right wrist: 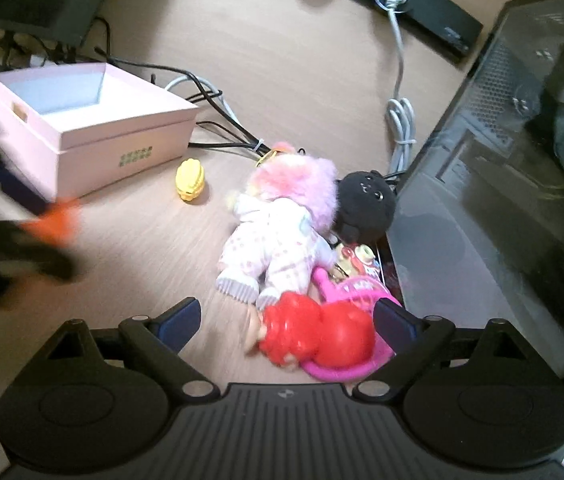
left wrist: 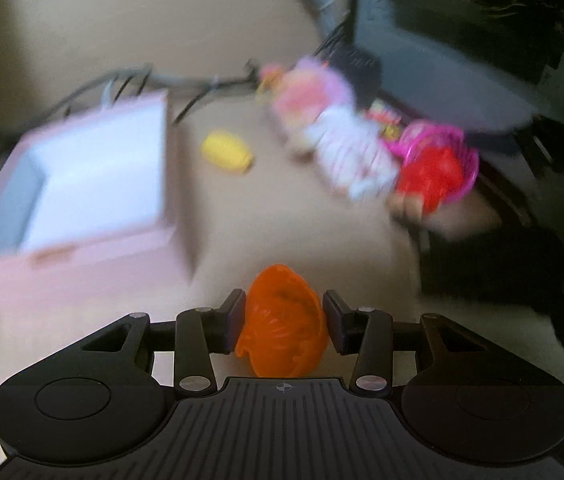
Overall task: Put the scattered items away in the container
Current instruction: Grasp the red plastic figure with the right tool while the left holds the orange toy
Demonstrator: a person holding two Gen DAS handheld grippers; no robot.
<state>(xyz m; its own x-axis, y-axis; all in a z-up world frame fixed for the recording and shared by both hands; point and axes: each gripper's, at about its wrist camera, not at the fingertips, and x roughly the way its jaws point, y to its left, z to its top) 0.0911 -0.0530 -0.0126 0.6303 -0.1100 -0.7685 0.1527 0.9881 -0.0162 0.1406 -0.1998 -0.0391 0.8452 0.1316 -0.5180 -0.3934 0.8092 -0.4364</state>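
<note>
My left gripper (left wrist: 284, 316) is shut on an orange toy (left wrist: 282, 320) and holds it above the desk, right of the open pink box (left wrist: 61, 248). In the right wrist view the pink box (right wrist: 129, 136) stands at the left, and the left gripper shows blurred at the left edge with the orange toy (right wrist: 57, 220). My right gripper (right wrist: 288, 320) is open, its fingers on either side of a red-haired doll (right wrist: 318, 336) lying on a pink toy (right wrist: 346, 368). A yellow toy (right wrist: 189, 180), a pink-haired doll (right wrist: 277, 236) and a black plush (right wrist: 366, 204) lie on the desk.
A dark computer case (right wrist: 502, 200) stands at the right. Cables (right wrist: 217, 120) run behind the box, and a grey cable (right wrist: 400, 116) lies coiled near the case. A black bar (right wrist: 422, 4) sits at the back of the wooden desk (right wrist: 282, 60).
</note>
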